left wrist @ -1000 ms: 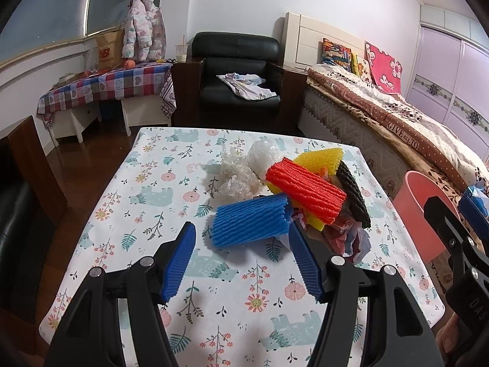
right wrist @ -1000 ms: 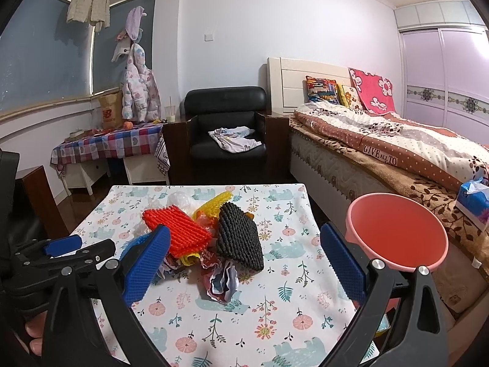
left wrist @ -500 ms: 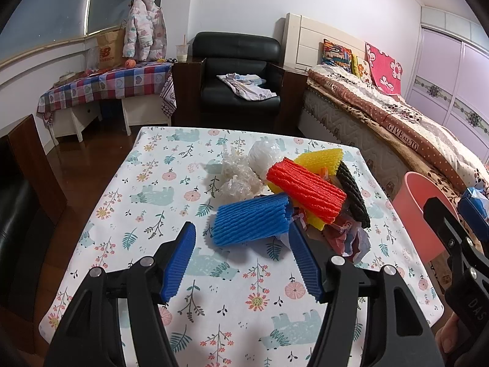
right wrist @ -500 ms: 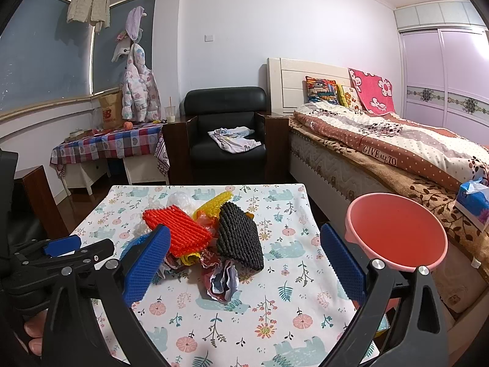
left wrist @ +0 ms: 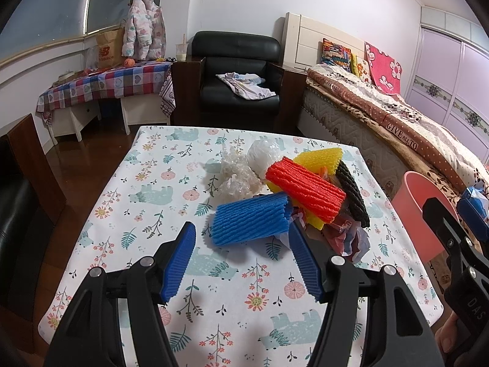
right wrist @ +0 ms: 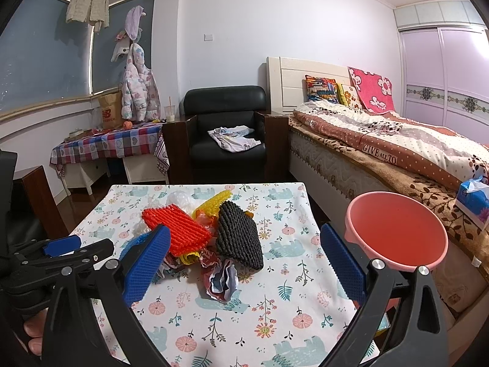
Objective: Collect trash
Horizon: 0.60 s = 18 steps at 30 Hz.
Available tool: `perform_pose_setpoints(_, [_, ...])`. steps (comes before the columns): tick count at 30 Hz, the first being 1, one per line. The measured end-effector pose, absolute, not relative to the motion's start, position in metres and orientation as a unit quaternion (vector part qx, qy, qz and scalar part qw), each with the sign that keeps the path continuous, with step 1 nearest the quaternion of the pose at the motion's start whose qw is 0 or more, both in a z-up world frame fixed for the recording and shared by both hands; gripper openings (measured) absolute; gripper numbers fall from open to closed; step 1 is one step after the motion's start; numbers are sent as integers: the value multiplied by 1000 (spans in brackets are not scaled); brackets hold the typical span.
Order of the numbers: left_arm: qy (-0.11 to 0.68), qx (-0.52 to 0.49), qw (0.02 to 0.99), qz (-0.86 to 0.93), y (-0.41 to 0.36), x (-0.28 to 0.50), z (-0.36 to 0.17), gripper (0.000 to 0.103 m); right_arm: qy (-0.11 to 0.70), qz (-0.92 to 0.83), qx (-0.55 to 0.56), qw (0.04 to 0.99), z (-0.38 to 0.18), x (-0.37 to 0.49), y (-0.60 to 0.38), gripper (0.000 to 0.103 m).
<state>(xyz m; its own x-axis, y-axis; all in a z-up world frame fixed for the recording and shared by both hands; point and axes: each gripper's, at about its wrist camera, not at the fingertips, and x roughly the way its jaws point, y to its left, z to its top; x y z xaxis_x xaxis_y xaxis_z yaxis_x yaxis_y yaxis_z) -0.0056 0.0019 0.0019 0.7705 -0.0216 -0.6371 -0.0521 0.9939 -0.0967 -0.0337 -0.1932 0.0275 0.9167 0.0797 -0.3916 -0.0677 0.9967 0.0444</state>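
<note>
Home bedroom: made bed (right wrist: 397,146) with pillows right of frame, black armchair (right wrist: 226,128) centre back, jacket (right wrist: 139,88) hanging upper left, wardrobe doors (right wrist: 446,73) far right.

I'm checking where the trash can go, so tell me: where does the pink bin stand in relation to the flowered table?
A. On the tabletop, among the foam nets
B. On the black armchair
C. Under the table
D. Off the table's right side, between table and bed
D: the pink bin stands off the right edge of the table, next to the bed, and looks empty.
</note>
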Motion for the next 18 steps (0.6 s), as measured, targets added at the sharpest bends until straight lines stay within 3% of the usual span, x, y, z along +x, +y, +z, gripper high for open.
perform_pose_setpoints(18, [336, -55, 940, -2, 3, -9, 4, 63, 210, 42, 17, 977, 22, -33, -193, 99])
